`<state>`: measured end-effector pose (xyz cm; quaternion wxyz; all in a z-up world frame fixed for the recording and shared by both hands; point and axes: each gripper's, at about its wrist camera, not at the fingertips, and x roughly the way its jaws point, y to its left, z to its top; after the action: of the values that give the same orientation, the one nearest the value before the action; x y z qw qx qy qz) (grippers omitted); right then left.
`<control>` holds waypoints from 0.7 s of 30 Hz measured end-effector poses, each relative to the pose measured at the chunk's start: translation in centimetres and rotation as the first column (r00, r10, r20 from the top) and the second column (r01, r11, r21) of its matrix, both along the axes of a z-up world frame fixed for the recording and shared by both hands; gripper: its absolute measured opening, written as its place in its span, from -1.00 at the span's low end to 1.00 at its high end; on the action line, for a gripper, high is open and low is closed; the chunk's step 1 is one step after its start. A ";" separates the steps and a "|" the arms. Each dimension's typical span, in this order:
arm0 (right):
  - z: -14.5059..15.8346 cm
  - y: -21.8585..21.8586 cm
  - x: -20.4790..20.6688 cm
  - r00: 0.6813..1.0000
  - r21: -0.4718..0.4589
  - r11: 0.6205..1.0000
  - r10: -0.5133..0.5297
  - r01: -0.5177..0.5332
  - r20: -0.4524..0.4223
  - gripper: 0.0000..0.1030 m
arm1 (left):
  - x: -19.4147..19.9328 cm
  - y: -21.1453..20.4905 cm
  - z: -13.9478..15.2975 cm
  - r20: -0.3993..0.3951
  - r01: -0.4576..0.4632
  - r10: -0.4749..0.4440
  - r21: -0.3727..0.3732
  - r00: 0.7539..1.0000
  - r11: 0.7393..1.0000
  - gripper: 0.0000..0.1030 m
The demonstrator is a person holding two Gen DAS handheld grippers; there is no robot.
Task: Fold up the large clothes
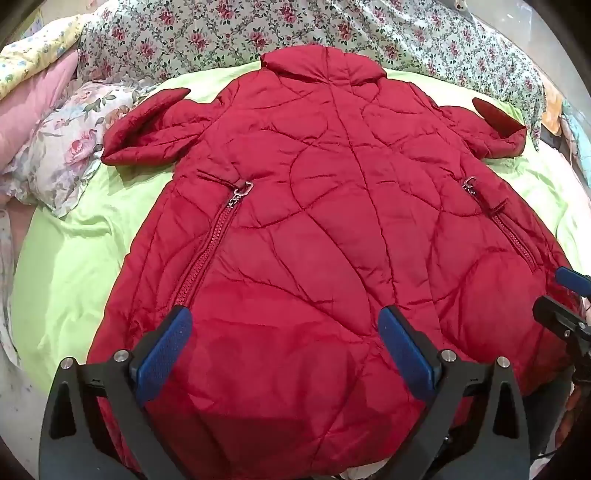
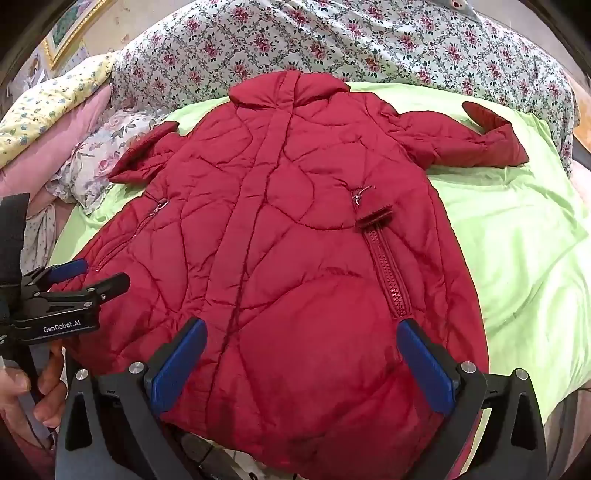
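A red quilted coat (image 1: 314, 221) lies spread flat, front up, on a light green sheet (image 1: 74, 251), collar at the far end and both sleeves out to the sides. It also shows in the right wrist view (image 2: 295, 240). My left gripper (image 1: 284, 328) is open over the coat's near hem, holding nothing. My right gripper (image 2: 301, 343) is open over the near hem too, holding nothing. The right gripper shows at the right edge of the left wrist view (image 1: 565, 299). The left gripper shows at the left edge of the right wrist view (image 2: 92, 277).
A floral duvet (image 1: 258, 33) is bunched along the far side of the bed. Floral and pink pillows (image 1: 66, 147) lie at the far left, beside the coat's left sleeve. Bare green sheet (image 2: 517, 240) lies to the right of the coat.
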<state>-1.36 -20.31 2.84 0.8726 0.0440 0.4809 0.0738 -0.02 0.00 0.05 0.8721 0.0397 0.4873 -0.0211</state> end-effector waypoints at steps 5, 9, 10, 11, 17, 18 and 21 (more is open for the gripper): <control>0.3 0.0 0.0 1.000 0.002 1.000 0.000 0.000 0.008 1.00 | -0.1 0.0 0.2 0.009 0.000 0.000 0.007 1.000 1.000 0.97; 0.3 0.0 -0.1 1.000 0.006 1.000 0.004 -0.004 0.012 1.00 | -0.2 0.0 0.2 0.011 0.001 -0.001 0.009 1.000 1.000 0.97; 0.8 -0.3 0.0 1.000 0.014 1.000 0.005 -0.005 0.012 1.00 | -0.2 0.0 0.2 0.011 0.002 -0.002 0.009 1.000 1.000 0.97; 1.0 -0.4 -0.2 1.000 0.025 1.000 0.003 -0.003 0.015 1.00 | 0.2 -0.1 0.4 0.028 0.001 -0.002 0.024 1.000 1.000 0.97; 0.6 -0.1 -0.1 1.000 0.004 1.000 0.005 -0.005 0.013 1.00 | 0.2 0.0 0.2 -0.005 0.003 -0.003 -0.009 1.000 1.000 0.97; 0.6 -0.1 -0.1 1.000 0.003 1.000 0.006 -0.006 0.012 1.00 | 0.2 -0.1 0.3 -0.002 0.003 -0.003 0.000 1.000 1.000 0.97; 0.6 0.0 -0.1 1.000 0.006 1.000 0.009 -0.009 0.001 1.00 | 0.3 -0.1 0.2 -0.008 0.003 -0.003 -0.006 1.000 1.000 0.97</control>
<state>-1.44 -20.33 3.42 0.8724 0.0441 0.4802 0.0791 0.23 -0.09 0.29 0.8703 0.0377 0.4906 -0.0241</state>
